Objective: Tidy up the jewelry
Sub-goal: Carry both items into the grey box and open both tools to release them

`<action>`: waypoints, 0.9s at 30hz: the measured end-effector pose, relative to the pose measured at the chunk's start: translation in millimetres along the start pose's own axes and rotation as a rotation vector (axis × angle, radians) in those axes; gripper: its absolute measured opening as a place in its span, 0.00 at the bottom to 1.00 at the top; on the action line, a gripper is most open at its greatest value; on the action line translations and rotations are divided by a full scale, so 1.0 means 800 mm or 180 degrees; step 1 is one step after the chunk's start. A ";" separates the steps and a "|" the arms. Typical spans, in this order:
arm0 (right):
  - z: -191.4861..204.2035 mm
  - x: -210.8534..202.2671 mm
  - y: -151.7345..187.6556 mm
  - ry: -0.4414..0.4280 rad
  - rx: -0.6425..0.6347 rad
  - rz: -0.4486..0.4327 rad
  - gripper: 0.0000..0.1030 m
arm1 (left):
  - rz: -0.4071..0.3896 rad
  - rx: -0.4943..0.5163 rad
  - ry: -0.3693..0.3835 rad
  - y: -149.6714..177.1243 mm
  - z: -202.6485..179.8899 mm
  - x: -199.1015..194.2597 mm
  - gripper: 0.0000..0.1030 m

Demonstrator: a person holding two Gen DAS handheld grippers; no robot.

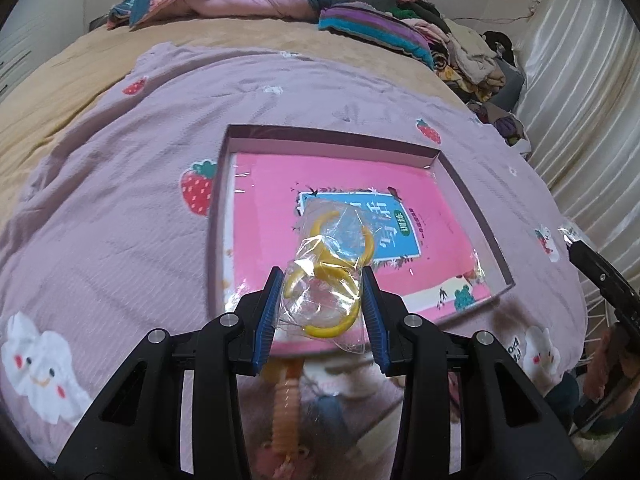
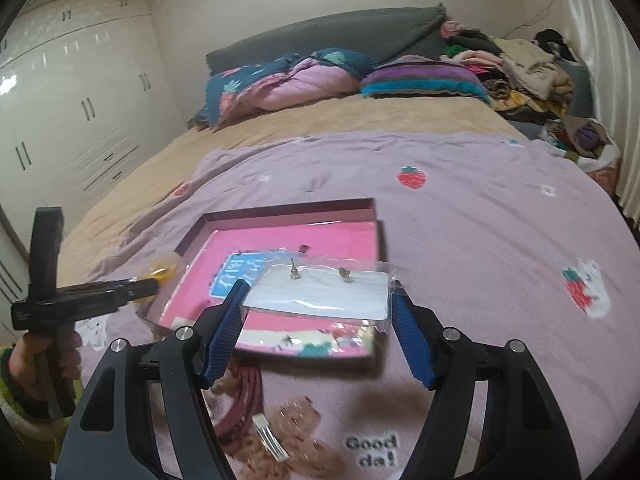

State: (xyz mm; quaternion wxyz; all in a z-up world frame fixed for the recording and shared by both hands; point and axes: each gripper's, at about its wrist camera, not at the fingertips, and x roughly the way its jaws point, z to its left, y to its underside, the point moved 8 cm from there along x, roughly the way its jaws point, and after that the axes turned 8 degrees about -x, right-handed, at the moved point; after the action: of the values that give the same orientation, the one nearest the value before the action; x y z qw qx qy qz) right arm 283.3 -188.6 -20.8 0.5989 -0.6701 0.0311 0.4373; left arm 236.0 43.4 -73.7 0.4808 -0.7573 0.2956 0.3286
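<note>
My left gripper is shut on a clear plastic bag of yellow rings, held above the near edge of a shallow box lined with a pink book. My right gripper is shut on a clear bag holding a white card with two earring studs, lifted over the same box. The left gripper appears at the left of the right wrist view, a hand on its handle, with the yellow rings at its tip.
The box lies on a lilac strawberry blanket on a bed. A red hair band and a small clip lie below the right gripper. An orange beaded piece lies below the left gripper. Pillows and piled clothes fill the far side; wardrobes stand left.
</note>
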 end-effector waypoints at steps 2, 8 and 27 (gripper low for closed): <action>0.005 0.014 -0.004 -0.0040 -0.0016 0.0049 0.67 | 0.0006 0.0020 -0.0030 -0.004 -0.002 0.008 0.29; 0.018 0.062 -0.010 -0.0158 0.0000 0.0234 0.67 | 0.0098 0.0051 -0.0090 -0.012 -0.005 0.037 0.30; 0.010 0.141 0.026 -0.0128 0.0211 0.0776 0.68 | 0.0155 0.0090 -0.0269 -0.011 0.009 0.066 0.55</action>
State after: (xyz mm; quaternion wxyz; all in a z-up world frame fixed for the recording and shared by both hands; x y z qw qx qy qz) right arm 336.5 -133.6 -106.4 0.5636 -0.6323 0.1146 0.5190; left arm 273.3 46.5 -112.2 0.4954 -0.7285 0.2979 0.3677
